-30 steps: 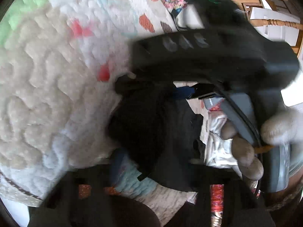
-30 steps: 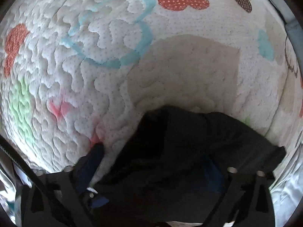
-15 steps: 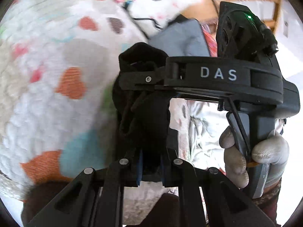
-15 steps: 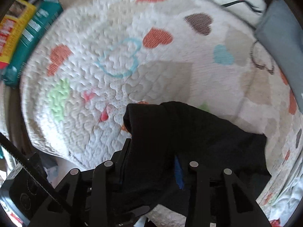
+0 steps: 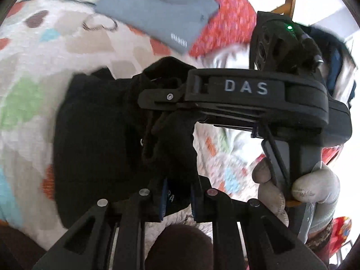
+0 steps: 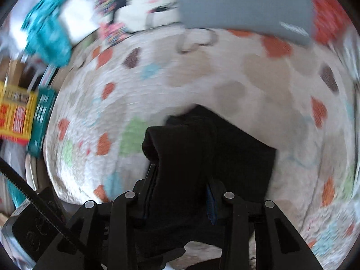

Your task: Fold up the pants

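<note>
Left gripper clamping bunched black pants, lifting them off heart-print quilt, which a second ago filled the view close up. Right gripper, wide a second ago, now pinching thick fold of same pants. Judging: edge being carried over for fold. Count: one pants, two grippers, one grey pad, one gloved hand.
</note>
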Demonstrator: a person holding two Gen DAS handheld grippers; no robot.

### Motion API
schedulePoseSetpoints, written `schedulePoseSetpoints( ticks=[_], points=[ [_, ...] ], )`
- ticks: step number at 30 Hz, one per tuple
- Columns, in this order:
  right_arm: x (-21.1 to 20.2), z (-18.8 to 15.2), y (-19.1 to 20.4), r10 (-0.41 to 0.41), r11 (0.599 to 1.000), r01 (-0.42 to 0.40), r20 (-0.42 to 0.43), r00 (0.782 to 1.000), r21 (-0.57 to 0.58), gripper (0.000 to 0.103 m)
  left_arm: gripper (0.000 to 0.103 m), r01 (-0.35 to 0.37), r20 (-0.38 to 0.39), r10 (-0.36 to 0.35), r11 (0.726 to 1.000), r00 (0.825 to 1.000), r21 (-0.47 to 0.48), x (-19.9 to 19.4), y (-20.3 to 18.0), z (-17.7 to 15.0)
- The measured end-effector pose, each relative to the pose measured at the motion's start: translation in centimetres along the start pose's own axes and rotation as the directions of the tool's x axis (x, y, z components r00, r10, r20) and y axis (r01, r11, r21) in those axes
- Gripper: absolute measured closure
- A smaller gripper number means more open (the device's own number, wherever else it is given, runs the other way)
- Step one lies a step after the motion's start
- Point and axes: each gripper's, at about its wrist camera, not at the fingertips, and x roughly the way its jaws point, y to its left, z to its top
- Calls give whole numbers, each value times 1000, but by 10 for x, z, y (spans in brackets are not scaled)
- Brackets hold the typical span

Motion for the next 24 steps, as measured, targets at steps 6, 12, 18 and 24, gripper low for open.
schedulePoseSetpoints(
  ticks=[6, 12, 18, 24],
  points=[
    [15, -22, -82, 2, 985, -12, 57, 998, 171, 52, 80, 55, -63, -57, 998, 996, -32, -1, 3, -19],
    [-10, -43, -129, -26, 957, -28, 184, 983, 289, 43, 62, 41, 42, -39, 999, 998, -30, -56, 12, -18],
    [-37, -58, -116, 276, 894, -369, 334, 901, 256, 27, 61, -78, 33, 81, 993, 996, -85, -24, 40, -7],
    [23, -53, -117, 316, 848, -398, 269, 910, 350, 28, 60, -166, -1, 166, 985, 986, -53, 9, 53, -18]
  ],
)
